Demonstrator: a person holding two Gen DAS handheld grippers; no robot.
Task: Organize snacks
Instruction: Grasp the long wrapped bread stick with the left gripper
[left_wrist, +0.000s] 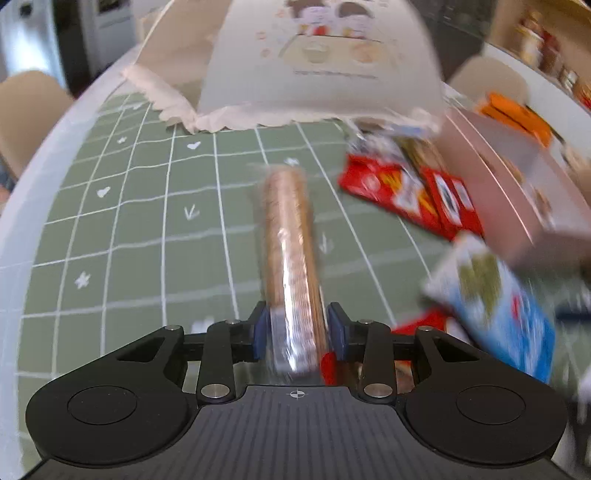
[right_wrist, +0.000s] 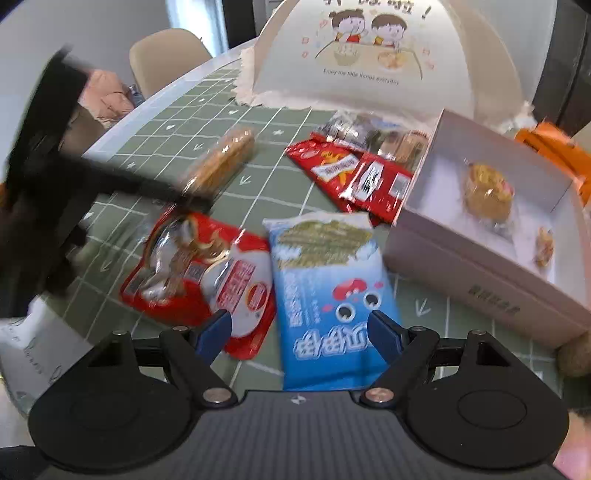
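Home dining area, kitchen just behind.

Rounded white table with a green grid-pattern mat and a folding mesh food cover printed with cartoon kids eating. Beige upholstered dining chairs pulled up at the far edge, another chair at left. Stainless fridge-like appliance in the left background, shelf of jars and packets top right, blurred. Packaged snacks and an open white gift box are spread on the mat: domestic clutter, not a lab bench.
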